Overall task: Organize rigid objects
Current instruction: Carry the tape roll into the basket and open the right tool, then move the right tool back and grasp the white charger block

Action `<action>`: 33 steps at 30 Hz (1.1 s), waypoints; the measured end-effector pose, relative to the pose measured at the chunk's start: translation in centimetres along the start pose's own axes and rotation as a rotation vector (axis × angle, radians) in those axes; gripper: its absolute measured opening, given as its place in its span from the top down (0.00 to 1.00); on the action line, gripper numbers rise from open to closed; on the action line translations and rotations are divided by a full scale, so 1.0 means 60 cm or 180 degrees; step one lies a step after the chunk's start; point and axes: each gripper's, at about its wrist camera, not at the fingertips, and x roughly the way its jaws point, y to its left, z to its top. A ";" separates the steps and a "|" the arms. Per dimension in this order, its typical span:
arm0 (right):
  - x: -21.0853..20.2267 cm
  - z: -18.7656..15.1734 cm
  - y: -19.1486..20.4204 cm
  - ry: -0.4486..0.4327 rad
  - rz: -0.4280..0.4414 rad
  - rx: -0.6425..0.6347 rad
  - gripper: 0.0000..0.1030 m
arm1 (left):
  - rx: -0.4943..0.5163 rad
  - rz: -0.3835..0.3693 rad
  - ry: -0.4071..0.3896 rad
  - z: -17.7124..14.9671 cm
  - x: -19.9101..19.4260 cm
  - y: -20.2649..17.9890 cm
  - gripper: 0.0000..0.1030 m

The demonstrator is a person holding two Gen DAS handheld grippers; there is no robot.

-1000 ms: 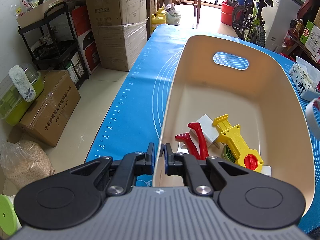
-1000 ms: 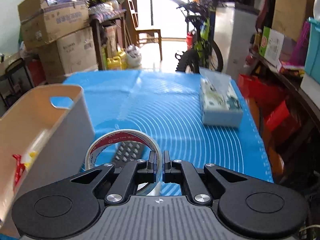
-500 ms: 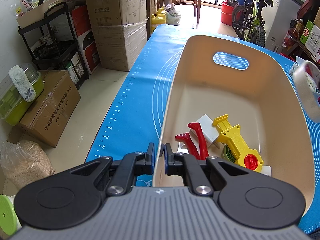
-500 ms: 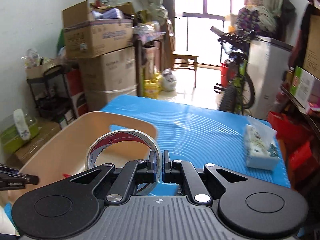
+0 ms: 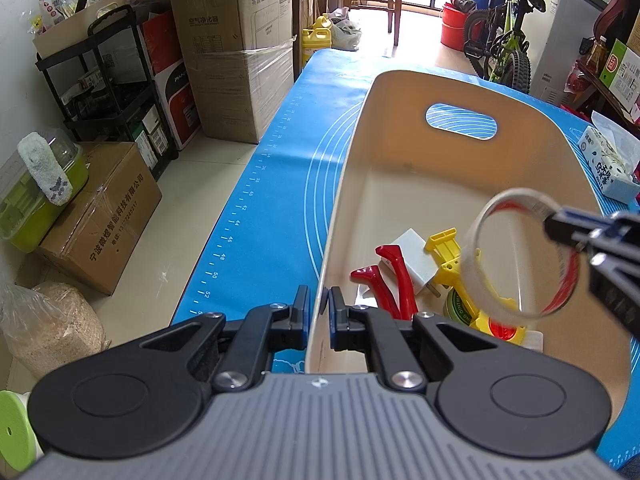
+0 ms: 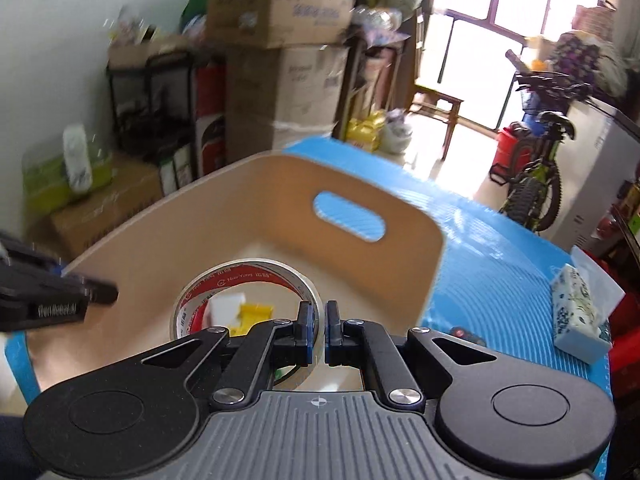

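Observation:
A cream bin point(image 5: 400, 152) stands on the blue mat. My left gripper point(image 5: 319, 308) is shut on its near left rim. Inside lie red-handled pliers point(image 5: 390, 276), a white plug point(image 5: 412, 258) and a yellow tape dispenser point(image 5: 450, 262). My right gripper point(image 6: 319, 320) is shut on the wall of a clear tape roll point(image 6: 240, 276) with a red inner label. It holds the roll in the air above the bin point(image 6: 260, 200). In the left wrist view the tape roll point(image 5: 470, 268) hangs over the bin's right half, with the right gripper point(image 5: 556, 226) coming in from the right. The left gripper point(image 6: 96, 294) shows at the left edge.
A tissue pack point(image 6: 576, 300) lies on the blue mat point(image 6: 500, 248) right of the bin, and a small dark object point(image 6: 464, 334) sits near the bin's right wall. Cardboard boxes point(image 5: 236, 60), a black shelf rack point(image 5: 108, 92) and a bicycle point(image 5: 504, 44) stand around the table.
My right gripper has swung left with the tape roll, from beside the bin's right wall to above its inside. The left gripper has stayed on the rim.

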 end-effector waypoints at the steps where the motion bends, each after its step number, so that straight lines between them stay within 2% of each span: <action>1: 0.005 -0.001 0.006 0.0054 0.0019 -0.0024 0.84 | 0.0000 0.0000 0.0000 0.000 0.000 0.000 0.90; 10: 0.043 -0.021 0.031 0.0466 0.0159 -0.0182 0.84 | 0.0005 0.0004 0.0000 0.001 0.000 0.000 0.90; 13: 0.044 -0.028 0.029 0.0493 0.0194 -0.0189 0.82 | 0.0003 0.0002 0.0000 0.001 0.000 0.000 0.90; 14: 0.042 -0.029 0.029 0.0480 0.0217 -0.0184 0.82 | 0.0004 0.0004 0.0000 0.001 0.000 0.000 0.90; 16: 0.034 -0.029 0.021 0.0420 0.0270 -0.0110 0.69 | 0.0004 0.0004 0.0000 0.001 0.000 0.000 0.90; 20: 0.001 -0.025 0.001 0.0221 0.0337 0.0025 0.57 | 0.0007 0.0005 0.0000 0.001 -0.001 0.000 0.90; 22: -0.017 -0.023 -0.010 0.0118 0.0342 0.0079 0.47 | 0.0004 0.0004 0.0000 0.001 -0.001 0.000 0.90; 28: -0.068 -0.026 -0.064 -0.0147 0.0235 0.0357 0.39 | 0.0005 0.0005 0.0000 0.001 -0.001 0.000 0.90; 33: -0.096 -0.039 -0.121 -0.0316 -0.0025 0.0571 0.36 | 0.0005 0.0005 0.0000 0.001 0.000 0.000 0.90</action>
